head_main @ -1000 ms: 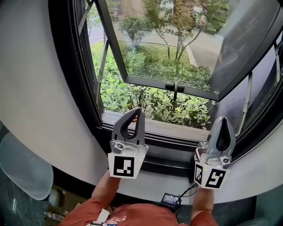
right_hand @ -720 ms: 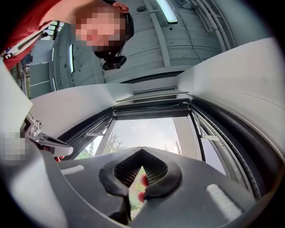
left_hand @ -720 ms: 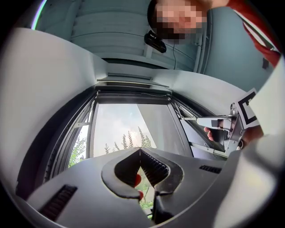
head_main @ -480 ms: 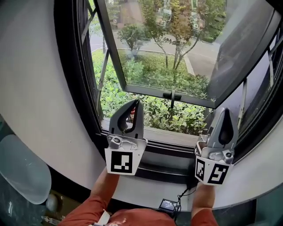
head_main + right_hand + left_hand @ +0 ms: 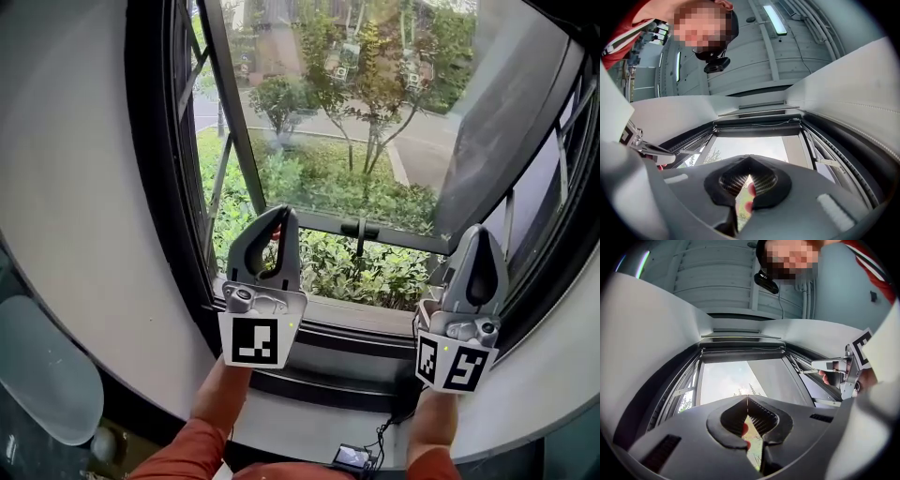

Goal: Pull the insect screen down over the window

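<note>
The dark-framed window [image 5: 155,187] stands with its glass sash [image 5: 375,112] swung outward. The insect screen stays rolled up in a dark bar along the top of the opening [image 5: 740,355] [image 5: 757,126]. My left gripper [image 5: 285,214] [image 5: 747,397] is shut and holds nothing; it points up over the sill at the left of the opening. Shut and likewise holding nothing, my right gripper [image 5: 478,230] [image 5: 749,157] points up by the lower right corner of the frame. Each gripper shows in the other's view: the right gripper [image 5: 834,365] and the left gripper [image 5: 651,150].
The sash handle [image 5: 361,228] sits midway along the sash's bottom rail, between the grippers. White curved reveals flank the window [image 5: 75,187]. Below the sill [image 5: 356,323] a cable and a small black device [image 5: 352,457] hang. A pale rounded object [image 5: 42,370] lies low left.
Both grippers have risen a little toward the window opening. The head view has tilted up, so more of the sash and less of the floor shows. Both stay shut.
</note>
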Action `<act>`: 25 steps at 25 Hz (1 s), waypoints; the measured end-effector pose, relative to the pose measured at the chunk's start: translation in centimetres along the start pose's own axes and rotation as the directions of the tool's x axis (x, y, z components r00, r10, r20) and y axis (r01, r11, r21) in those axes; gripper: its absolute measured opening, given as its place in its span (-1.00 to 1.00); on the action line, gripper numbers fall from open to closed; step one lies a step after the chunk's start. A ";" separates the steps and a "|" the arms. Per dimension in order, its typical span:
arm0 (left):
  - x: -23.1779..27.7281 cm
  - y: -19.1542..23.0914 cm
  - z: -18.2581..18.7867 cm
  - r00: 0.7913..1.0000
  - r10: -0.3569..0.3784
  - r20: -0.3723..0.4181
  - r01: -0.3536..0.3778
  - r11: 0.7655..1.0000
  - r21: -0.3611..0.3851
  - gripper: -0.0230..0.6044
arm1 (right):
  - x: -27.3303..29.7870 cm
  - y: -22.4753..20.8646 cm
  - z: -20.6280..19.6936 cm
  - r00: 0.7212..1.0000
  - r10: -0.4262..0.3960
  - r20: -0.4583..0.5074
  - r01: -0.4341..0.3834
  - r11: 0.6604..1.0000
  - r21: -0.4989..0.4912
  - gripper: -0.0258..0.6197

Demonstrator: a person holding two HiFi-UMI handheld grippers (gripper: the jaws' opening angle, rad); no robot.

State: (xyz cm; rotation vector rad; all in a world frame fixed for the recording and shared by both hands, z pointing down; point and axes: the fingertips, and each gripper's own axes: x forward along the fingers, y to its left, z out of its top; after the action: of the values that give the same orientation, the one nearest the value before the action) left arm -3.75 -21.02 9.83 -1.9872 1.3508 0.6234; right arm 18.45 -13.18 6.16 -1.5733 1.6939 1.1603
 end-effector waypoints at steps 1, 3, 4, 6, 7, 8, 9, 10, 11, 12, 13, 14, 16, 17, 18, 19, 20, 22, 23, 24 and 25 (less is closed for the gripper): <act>0.3 0.1 0.4 1.000 -0.001 0.013 0.001 1.000 0.005 -0.91 | 0.4 -0.1 0.2 1.000 -0.002 0.009 0.002 1.000 0.000 -0.89; 1.1 0.1 1.2 0.999 -0.006 0.035 0.005 1.000 0.015 -0.91 | 1.1 -0.4 0.8 1.000 -0.004 0.028 0.004 1.000 -0.001 -0.89; 1.5 0.2 1.6 0.999 -0.009 0.043 0.009 1.000 0.015 -0.91 | 1.5 -0.4 1.1 0.999 -0.002 0.038 0.002 1.000 -0.004 -0.89; 2.3 0.2 2.5 0.998 -0.017 0.064 0.017 1.000 0.006 -0.91 | 2.4 -0.5 1.7 0.998 0.002 0.058 -0.002 1.000 -0.011 -0.89; 2.7 0.2 3.0 0.997 -0.021 0.078 0.021 1.000 0.004 -0.91 | 2.8 -0.5 2.0 0.998 0.004 0.068 -0.004 1.000 -0.013 -0.89; 3.1 0.3 3.6 0.995 -0.024 0.093 0.023 1.000 0.007 -0.91 | 3.2 -0.5 2.3 0.997 0.006 0.078 -0.005 1.000 -0.016 -0.89; 3.4 0.3 4.1 0.994 -0.026 0.107 0.024 1.000 0.012 -0.91 | 3.6 -0.5 2.6 0.996 0.008 0.088 -0.006 1.000 -0.018 -0.89; 3.7 0.4 4.6 0.993 -0.027 0.119 0.025 1.000 0.017 -0.91 | 3.9 -0.5 2.8 0.995 0.010 0.096 -0.008 1.000 -0.021 -0.89; 4.0 0.5 5.0 0.991 -0.028 0.129 0.025 1.000 0.019 -0.91 | 4.2 -0.4 3.0 0.995 0.012 0.103 -0.009 1.000 -0.023 -0.89; 4.2 0.7 5.4 0.990 -0.028 0.138 0.025 0.999 0.019 -0.91 | 4.5 -0.4 3.2 0.994 0.014 0.108 -0.011 1.000 -0.025 -0.89; 4.5 0.8 5.7 0.989 -0.027 0.145 0.024 1.000 0.018 -0.91 | 4.8 -0.4 3.3 0.993 0.017 0.113 -0.014 1.000 -0.028 -0.89; 4.7 0.9 6.0 0.988 -0.025 0.151 0.023 1.000 0.016 -0.91 | 5.1 -0.3 3.5 0.993 0.022 0.116 -0.018 0.999 -0.032 -0.89; 5.2 1.2 6.6 0.987 -0.023 0.161 0.020 1.000 0.023 -0.91 | 5.7 -0.2 3.9 0.992 0.031 0.123 -0.025 0.999 -0.046 -0.89; 5.5 1.4 6.9 0.986 -0.025 0.167 0.020 0.999 0.034 -0.91 | 6.0 -0.2 4.1 0.991 0.034 0.128 -0.027 0.998 -0.053 -0.89; 5.9 1.4 7.3 0.985 -0.028 0.173 0.020 0.999 0.047 -0.91 | 6.3 -0.3 4.4 0.990 0.037 0.133 -0.029 0.998 -0.060 -0.89; 6.2 1.5 7.6 0.983 -0.032 0.179 0.021 0.998 0.060 -0.91 | 6.7 -0.3 4.6 0.990 0.038 0.138 -0.030 0.997 -0.066 -0.89; 6.6 1.6 8.0 0.982 -0.035 0.185 0.022 0.997 0.073 -0.91 | 7.0 -0.4 4.8 0.989 0.040 0.143 -0.030 0.997 -0.072 -0.89; 7.4 1.7 8.6 0.981 -0.039 0.191 0.021 0.995 0.095 -0.91 | 7.8 -0.6 5.2 0.988 0.045 0.151 -0.033 0.996 -0.082 -0.89; 7.7 1.9 8.8 0.981 -0.039 0.192 0.020 0.995 0.103 -0.91 | 8.2 -0.7 5.4 0.987 0.048 0.154 -0.035 0.996 -0.088 -0.89; 8.1 2.0 9.0 0.980 -0.039 0.194 0.018 0.994 0.108 -0.91 | 8.6 -0.8 5.6 0.986 0.052 0.157 -0.037 0.995 -0.095 -0.89; 8.5 2.2 9.3 0.979 -0.037 0.201 0.014 0.994 0.112 -0.91 | 9.1 -0.9 5.8 0.986 0.056 0.160 -0.040 0.994 -0.104 -0.89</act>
State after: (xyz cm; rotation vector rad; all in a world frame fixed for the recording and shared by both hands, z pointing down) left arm -2.98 -20.03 -2.90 -1.7981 1.2081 0.7041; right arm 16.87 -12.70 -4.52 -1.4594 1.5974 1.3785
